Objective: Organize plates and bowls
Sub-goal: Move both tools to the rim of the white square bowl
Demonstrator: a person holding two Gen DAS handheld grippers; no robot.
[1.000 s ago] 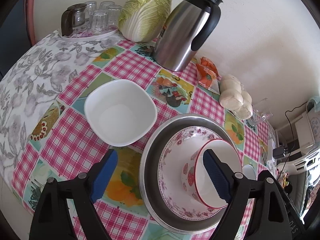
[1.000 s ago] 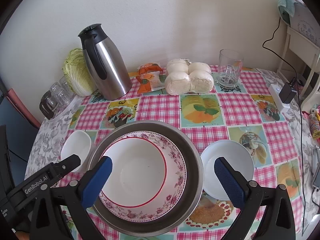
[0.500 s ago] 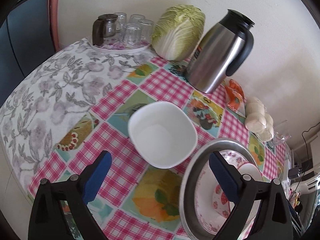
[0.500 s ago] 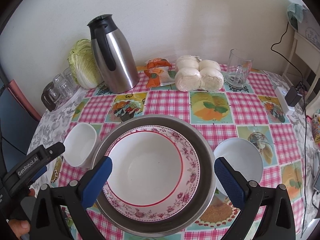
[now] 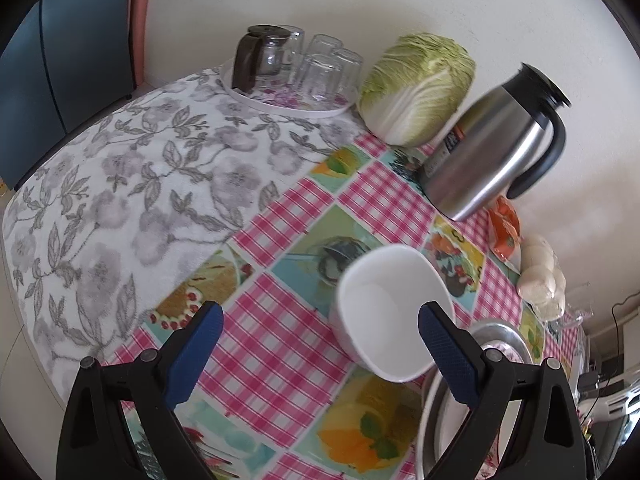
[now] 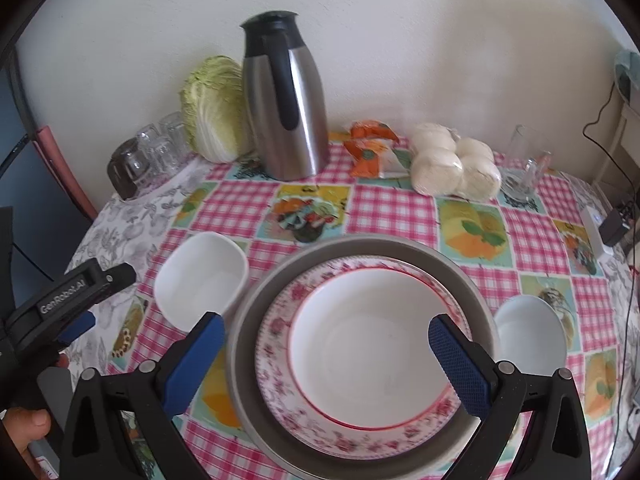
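A metal basin sits mid-table and holds a floral plate with a red-rimmed white bowl stacked in it. A squarish white bowl stands left of the basin; it also shows in the left wrist view. A round white bowl stands right of the basin. My right gripper is open and empty above the basin's near side. My left gripper is open and empty, with its right finger in front of the squarish bowl; it shows in the right wrist view at the far left.
A steel thermos, a cabbage, a tray of glasses, an orange packet, bagged buns and a glass jug line the back by the wall. A power strip lies at the right edge.
My left gripper has pulled back and swung left, away from the basin, so the squarish bowl now sits by its right finger. My right gripper has moved closer in over the basin.
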